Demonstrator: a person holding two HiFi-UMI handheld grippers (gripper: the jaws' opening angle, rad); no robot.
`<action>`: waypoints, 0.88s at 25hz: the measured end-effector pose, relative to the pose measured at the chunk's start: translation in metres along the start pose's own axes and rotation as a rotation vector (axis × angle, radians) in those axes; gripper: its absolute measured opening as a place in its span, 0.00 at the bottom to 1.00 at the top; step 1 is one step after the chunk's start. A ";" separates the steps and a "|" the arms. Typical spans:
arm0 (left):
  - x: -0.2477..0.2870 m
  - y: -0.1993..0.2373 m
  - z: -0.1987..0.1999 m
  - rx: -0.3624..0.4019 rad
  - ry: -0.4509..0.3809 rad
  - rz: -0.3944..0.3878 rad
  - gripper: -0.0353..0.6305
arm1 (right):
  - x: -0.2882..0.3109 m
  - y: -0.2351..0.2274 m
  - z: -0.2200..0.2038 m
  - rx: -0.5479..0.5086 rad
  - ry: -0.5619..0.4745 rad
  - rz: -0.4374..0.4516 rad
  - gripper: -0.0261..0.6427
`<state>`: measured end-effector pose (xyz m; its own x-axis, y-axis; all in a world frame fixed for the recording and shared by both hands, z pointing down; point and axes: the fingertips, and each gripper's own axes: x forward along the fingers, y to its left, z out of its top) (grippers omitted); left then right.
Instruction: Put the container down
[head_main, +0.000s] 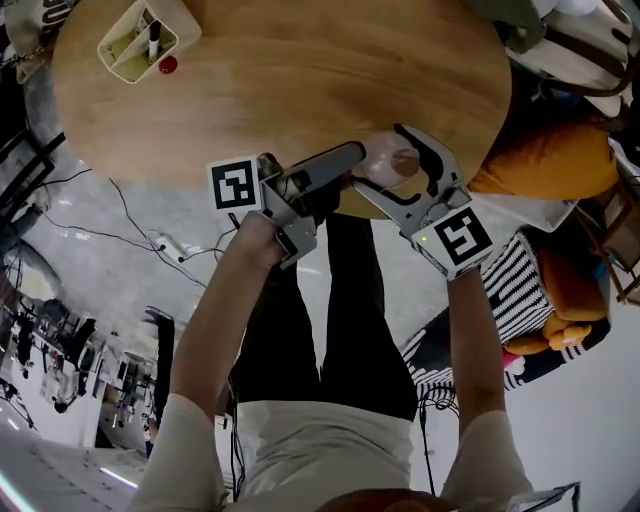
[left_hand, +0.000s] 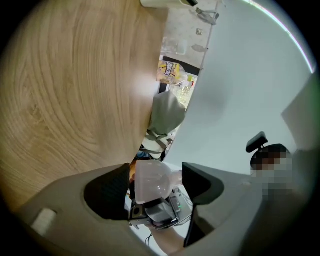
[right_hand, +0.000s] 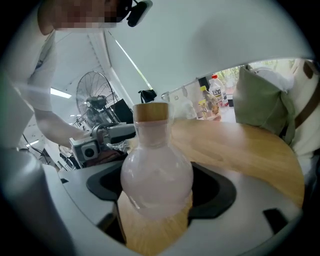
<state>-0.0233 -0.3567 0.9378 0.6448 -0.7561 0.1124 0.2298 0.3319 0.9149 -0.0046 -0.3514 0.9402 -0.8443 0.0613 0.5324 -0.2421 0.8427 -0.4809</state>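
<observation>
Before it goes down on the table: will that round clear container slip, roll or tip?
Likely slippery: the container has a smooth, bulbous body, so the right gripper meets curved walls. It may roll or tip if released tilted on the wooden table; its base is unclear. It looks rigid, possibly fragile: ease it down.

The head view looks steeply down on the left tongs (head_main: 352, 155) and right tongs (head_main: 381, 160). Each tongs camera peers closely along its jaws toward the other; all share the container (right_hand: 156, 175) and desk (head_main: 300, 70).

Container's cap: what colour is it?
The container cap is light tan wood; right gripper view shows it best.
</observation>
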 end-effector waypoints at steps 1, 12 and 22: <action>0.000 0.005 0.002 0.004 0.001 0.006 0.54 | 0.002 -0.004 -0.004 0.005 -0.003 -0.003 0.62; -0.022 0.017 0.025 0.050 -0.057 0.023 0.54 | 0.019 -0.039 -0.038 -0.021 0.062 -0.108 0.62; -0.033 0.028 0.030 0.046 -0.075 0.018 0.54 | 0.035 -0.047 -0.048 -0.062 0.105 -0.175 0.62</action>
<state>-0.0605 -0.3391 0.9719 0.5916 -0.7909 0.1563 0.1838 0.3211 0.9290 0.0001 -0.3631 1.0155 -0.7363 -0.0363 0.6757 -0.3482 0.8765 -0.3323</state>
